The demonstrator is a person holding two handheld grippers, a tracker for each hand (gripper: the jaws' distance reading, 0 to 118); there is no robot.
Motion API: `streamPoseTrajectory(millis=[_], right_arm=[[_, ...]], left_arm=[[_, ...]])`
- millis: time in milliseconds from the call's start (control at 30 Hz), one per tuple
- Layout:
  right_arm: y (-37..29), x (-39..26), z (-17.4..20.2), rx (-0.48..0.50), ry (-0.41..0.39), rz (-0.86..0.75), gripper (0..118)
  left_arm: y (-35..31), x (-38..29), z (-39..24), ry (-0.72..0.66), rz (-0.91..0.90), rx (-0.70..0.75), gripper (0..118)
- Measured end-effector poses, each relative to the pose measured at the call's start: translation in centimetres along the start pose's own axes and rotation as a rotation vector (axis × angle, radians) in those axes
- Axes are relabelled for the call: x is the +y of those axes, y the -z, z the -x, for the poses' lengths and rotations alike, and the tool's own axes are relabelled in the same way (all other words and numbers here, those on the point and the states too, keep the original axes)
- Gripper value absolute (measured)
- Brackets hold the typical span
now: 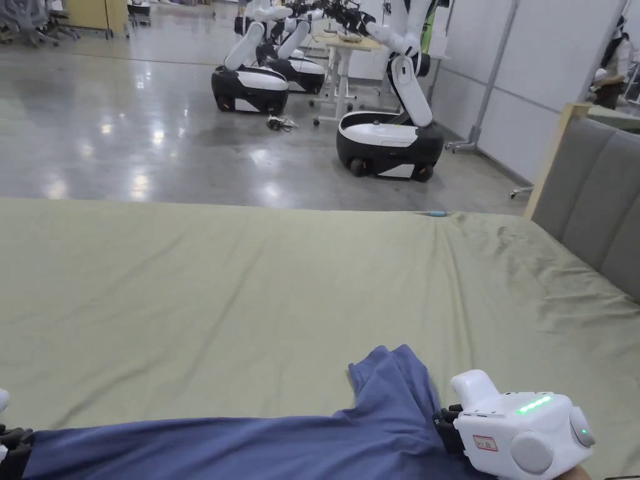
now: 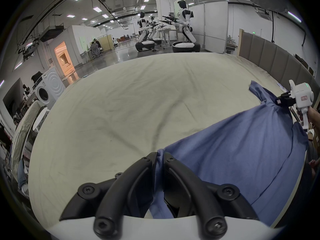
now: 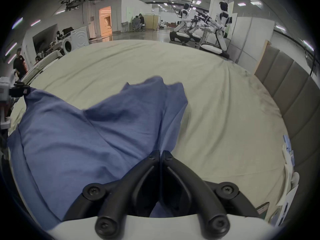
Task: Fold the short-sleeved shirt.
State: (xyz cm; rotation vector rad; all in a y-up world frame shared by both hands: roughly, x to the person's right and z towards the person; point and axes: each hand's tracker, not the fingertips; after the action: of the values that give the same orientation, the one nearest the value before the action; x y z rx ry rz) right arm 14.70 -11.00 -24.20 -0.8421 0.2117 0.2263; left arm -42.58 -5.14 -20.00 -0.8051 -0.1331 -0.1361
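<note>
A blue short-sleeved shirt (image 1: 250,447) is stretched along the near edge of the olive-green bed (image 1: 250,294), one sleeve (image 1: 394,375) flopping forward on the sheet. My right gripper (image 1: 445,426), white with a green light, is shut on the shirt's right end; in the right gripper view its jaws (image 3: 160,154) pinch the blue cloth (image 3: 78,136). My left gripper (image 1: 14,437) sits at the bottom left corner on the shirt's other end. In the left gripper view its jaws (image 2: 160,156) are shut on a fold of shirt (image 2: 242,148).
A grey padded headboard (image 1: 587,194) borders the bed on the right. Beyond the far edge lies a shiny concrete floor with several white wheeled robots (image 1: 387,140) and a desk. A washing machine (image 2: 48,89) stands to the left of the bed.
</note>
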Motion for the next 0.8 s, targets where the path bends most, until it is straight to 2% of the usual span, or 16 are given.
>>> streamPoseTrajectory(millis=[100, 367, 500, 600, 733, 800], right_arm=[[-3.1, 1.2, -0.1, 0.010, 0.033, -0.064, 3], [-16.3, 1.7, -0.4, 0.022, 0.052, -0.226, 3], [-23.7, -1.9, 0.3, 0.062, 0.076, -0.290, 3], [-26.5, -6.3, 1.2, 0.057, 0.064, -0.301, 3], [-26.1, -13.3, 2.1, 0.076, 0.113, -0.228, 3], [-24.8, -16.8, 2.7, 0.094, 0.141, -0.156, 3]], left_arm=[[-1.5, 0.3, 0.5, -0.023, -0.018, -0.005, 8], [-12.7, -0.5, -0.8, -0.033, -0.151, 0.024, 8], [-19.2, -3.9, -1.8, -0.006, -0.201, 0.034, 8], [-21.9, -7.5, -2.3, 0.007, -0.196, 0.036, 8], [-22.0, -13.6, -3.9, 0.041, -0.072, 0.041, 8], [-19.0, -17.6, -3.9, 0.011, -0.005, 0.033, 8]])
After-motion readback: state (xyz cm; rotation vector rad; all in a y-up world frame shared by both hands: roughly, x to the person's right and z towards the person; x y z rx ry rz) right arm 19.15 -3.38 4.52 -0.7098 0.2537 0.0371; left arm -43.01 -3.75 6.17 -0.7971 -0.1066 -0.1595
